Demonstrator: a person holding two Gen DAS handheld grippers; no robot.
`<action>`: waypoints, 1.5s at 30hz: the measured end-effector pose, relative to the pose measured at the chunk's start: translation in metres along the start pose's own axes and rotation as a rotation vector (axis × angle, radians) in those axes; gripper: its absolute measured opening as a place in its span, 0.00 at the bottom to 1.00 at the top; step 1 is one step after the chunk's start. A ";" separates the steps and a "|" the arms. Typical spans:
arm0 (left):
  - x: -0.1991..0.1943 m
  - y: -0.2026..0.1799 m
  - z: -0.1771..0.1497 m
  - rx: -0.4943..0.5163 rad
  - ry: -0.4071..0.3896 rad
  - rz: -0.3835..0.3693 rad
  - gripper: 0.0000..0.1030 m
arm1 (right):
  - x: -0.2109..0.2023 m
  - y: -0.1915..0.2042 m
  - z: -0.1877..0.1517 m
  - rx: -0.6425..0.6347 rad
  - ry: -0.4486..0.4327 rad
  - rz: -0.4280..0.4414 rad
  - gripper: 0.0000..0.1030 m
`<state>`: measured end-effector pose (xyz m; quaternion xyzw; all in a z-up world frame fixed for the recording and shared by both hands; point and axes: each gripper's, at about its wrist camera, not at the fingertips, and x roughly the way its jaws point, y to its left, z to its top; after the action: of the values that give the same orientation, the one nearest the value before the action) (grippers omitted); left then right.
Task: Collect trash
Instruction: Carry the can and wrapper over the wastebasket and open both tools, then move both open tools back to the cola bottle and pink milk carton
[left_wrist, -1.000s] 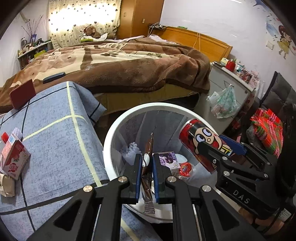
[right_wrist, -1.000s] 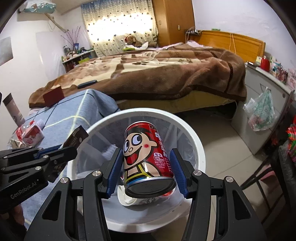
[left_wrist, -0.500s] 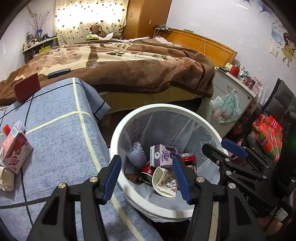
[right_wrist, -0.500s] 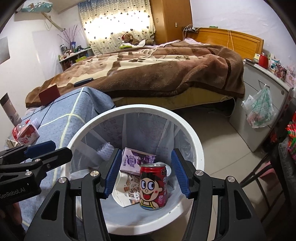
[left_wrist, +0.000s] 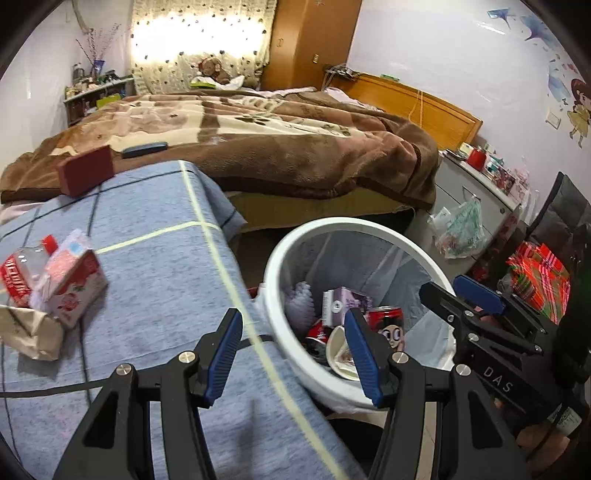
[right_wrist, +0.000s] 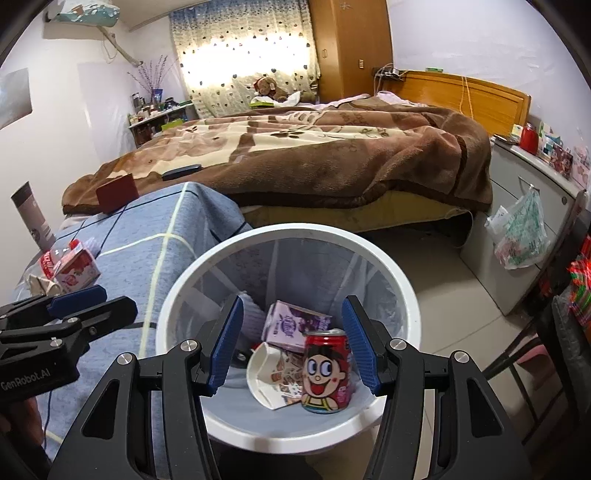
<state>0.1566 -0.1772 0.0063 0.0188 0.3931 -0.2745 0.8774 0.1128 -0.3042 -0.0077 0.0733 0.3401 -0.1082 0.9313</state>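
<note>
1. Far left on the tabletop (left_wrist: 155, 280), which wears a blue checked cloth, I see the trash left to fetch: a pink milk carton (left_wrist: 75, 286) leaning on a clear bottle with a red label (left_wrist: 16, 275), and crumpled brown paper (left_wrist: 31, 330) just in front of them.
2. My left tongs (left_wrist: 291, 354) are open and empty, hanging over the tabletop's edge beside the bin. I judge the next step is to go for that pile.
3. To do it well, I would approach the carton with the pads square to its two flat sides, close low on its body, and lift straight up so the bottle beside it is not knocked over.
4. The white bin (right_wrist: 400, 280) holds a red cartoon can (right_wrist: 325, 373) standing upright, a purple carton (right_wrist: 295, 325) and a torn paper cup (right_wrist: 269, 373).
5. My right tongs (right_wrist: 291, 343) are open above the bin with nothing between the pads; the can sits well below them.
6. Hard to read: the bottle is cut off at the left view's edge, so I cannot tell whether it is capped. What lies under the cup in the bin is hidden, and my own hands are barely in view.
</note>
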 end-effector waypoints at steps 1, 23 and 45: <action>-0.003 0.004 -0.001 -0.008 -0.003 0.006 0.58 | -0.001 0.002 0.000 -0.002 -0.001 0.003 0.55; -0.071 0.125 -0.040 -0.192 -0.082 0.183 0.60 | -0.001 0.084 0.003 -0.116 -0.010 0.154 0.55; -0.112 0.252 -0.044 -0.300 -0.116 0.298 0.67 | 0.026 0.190 0.017 -0.169 0.067 0.316 0.56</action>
<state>0.1910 0.0999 0.0081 -0.0701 0.3712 -0.0810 0.9224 0.1909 -0.1286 0.0002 0.0509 0.3633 0.0708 0.9276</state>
